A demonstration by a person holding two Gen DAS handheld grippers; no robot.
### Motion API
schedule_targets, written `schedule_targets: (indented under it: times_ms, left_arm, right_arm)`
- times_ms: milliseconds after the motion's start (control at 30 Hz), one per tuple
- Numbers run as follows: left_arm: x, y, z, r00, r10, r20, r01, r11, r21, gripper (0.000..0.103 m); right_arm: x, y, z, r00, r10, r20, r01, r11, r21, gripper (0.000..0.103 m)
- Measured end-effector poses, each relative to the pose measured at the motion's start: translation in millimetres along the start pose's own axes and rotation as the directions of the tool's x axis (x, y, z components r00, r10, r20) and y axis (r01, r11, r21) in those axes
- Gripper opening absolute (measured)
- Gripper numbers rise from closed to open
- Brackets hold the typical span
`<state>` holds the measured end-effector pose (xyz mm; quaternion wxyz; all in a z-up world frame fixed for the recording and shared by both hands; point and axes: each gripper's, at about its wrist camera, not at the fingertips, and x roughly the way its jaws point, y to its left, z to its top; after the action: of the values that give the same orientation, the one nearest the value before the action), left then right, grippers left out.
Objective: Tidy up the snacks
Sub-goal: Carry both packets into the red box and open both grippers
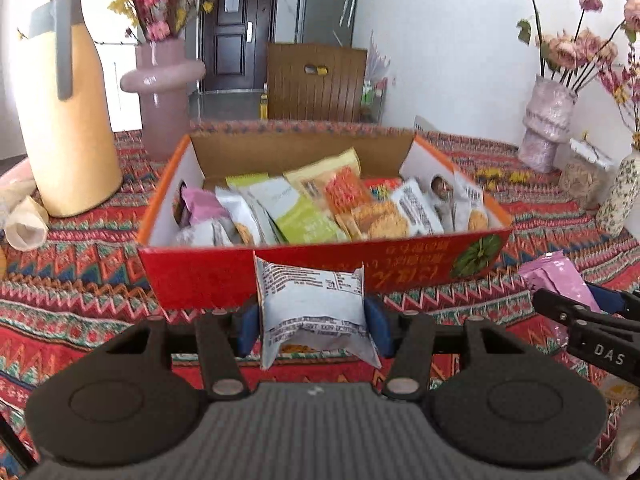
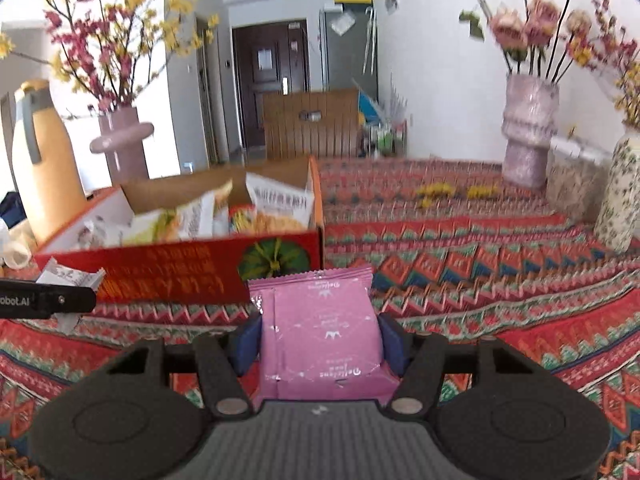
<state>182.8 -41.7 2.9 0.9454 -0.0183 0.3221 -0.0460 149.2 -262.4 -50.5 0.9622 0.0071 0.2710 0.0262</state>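
Note:
A red cardboard box [image 1: 224, 276] with several snack packets inside stands open on the patterned tablecloth. In front of its near wall my left gripper [image 1: 312, 326] is shut on a white snack packet [image 1: 314, 308], its blue pads pressing both sides. My right gripper [image 2: 320, 340] is shut on a pink snack packet [image 2: 320, 328], held upright just right of the box's [image 2: 168, 268] near corner. The right gripper's black arm and its pink packet [image 1: 560, 280] show at the right edge of the left wrist view. The left gripper's finger and white packet [image 2: 68, 276] show at the left edge of the right wrist view.
A tall yellow jug [image 1: 64, 120] and a pink vase [image 1: 164, 92] with flowers stand left of and behind the box. Further vases [image 2: 528, 132] with flowers line the right side of the table, beside a patterned jar [image 2: 620, 196]. A wooden chair back [image 1: 316, 80] is behind.

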Motion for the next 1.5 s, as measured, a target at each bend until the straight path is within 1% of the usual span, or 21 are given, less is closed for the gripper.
schedule_targets:
  times_ms: [267,433,633,800,900,1033,1100,1133,1200,1233,1267,1300,1333,1367,1400,1500]
  left_arm:
    - [-18.6,10.8,18.6,0.997,0.014,0.082,-0.013,1.0,-0.01,0.055]
    - [-26.9,14.3,33.6,0.989,0.03,0.142,-0.029,1.0,-0.007,0.055]
    - [-27.1,17.6,53.6,0.977,0.044,0.208,-0.043,0.999,-0.008,0.055]
    - [-11.6,20.5,68.7,0.963,0.085,0.255,-0.081,0.996,-0.028,0.055]
    - [7.9,25.8,73.0,0.958,0.126,0.257,-0.115,0.992,-0.056,0.055]
    - [34.8,34.4,71.5,0.95,0.181,0.255,-0.165,0.983,-0.084,0.057]
    - [43.5,39.3,66.9,0.95,0.181,0.253,-0.161,0.982,-0.098,0.059]
    - [47.4,41.3,63.5,0.95,0.182,0.253,-0.16,0.982,-0.105,0.062]
    - [52.3,44.1,59.2,0.954,0.177,0.244,-0.154,0.982,-0.108,0.078]
    - [51.4,46.0,57.9,0.952,0.175,0.249,-0.152,0.982,-0.11,0.09]
    - [48.9,47.0,56.3,0.948,0.179,0.262,-0.153,0.981,-0.117,0.103]
    - [44.9,48.4,54.7,0.941,0.185,0.282,-0.154,0.98,-0.13,0.103]
    - [42.7,49.7,54.4,0.937,0.187,0.294,-0.153,0.979,-0.135,0.103]
    - [41.6,51.3,54.9,0.938,0.182,0.296,-0.147,0.979,-0.138,0.103]
    - [41.3,52.6,55.3,0.938,0.18,0.295,-0.142,0.979,-0.144,0.103]
    - [38.7,52.2,57.1,0.935,0.19,0.298,-0.149,0.977,-0.153,0.103]
  right_arm:
    - [-17.6,7.1,23.8,0.997,0.009,0.078,-0.008,1.0,-0.012,0.06]
    - [-21.1,19.9,44.3,0.991,0.025,0.129,-0.021,0.999,-0.03,0.06]
    - [-14.8,36.0,73.3,0.982,0.052,0.183,-0.044,0.998,-0.049,0.06]
    - [6.1,48.9,93.7,0.977,0.075,0.198,-0.065,0.996,-0.053,0.06]
    - [26.6,59.2,102.0,0.977,0.079,0.198,-0.068,0.996,-0.062,0.06]
    - [57.7,67.3,103.1,0.981,0.064,0.182,-0.055,0.997,-0.051,0.06]
    - [69.4,67.8,99.2,0.983,0.054,0.177,-0.047,0.998,-0.045,0.06]
    - [73.8,67.7,95.8,0.983,0.052,0.176,-0.044,0.998,-0.048,0.061]
    - [79.6,66.6,90.2,0.984,0.065,0.166,-0.057,0.997,-0.053,0.061]
    - [80.9,66.0,88.4,0.985,0.069,0.16,-0.061,0.997,-0.051,0.062]
    - [81.2,65.2,87.0,0.984,0.068,0.164,-0.061,0.997,-0.048,0.072]
    - [80.7,64.7,86.3,0.984,0.067,0.167,-0.06,0.997,-0.045,0.08]
    - [79.2,64.0,85.4,0.982,0.064,0.177,-0.058,0.998,-0.04,0.097]
    - [77.3,63.5,84.5,0.979,0.063,0.194,-0.057,0.998,-0.035,0.103]
    - [75.3,63.0,84.2,0.976,0.06,0.21,-0.054,0.998,-0.032,0.103]
    - [72.6,61.8,84.9,0.974,0.049,0.22,-0.044,0.999,-0.028,0.103]
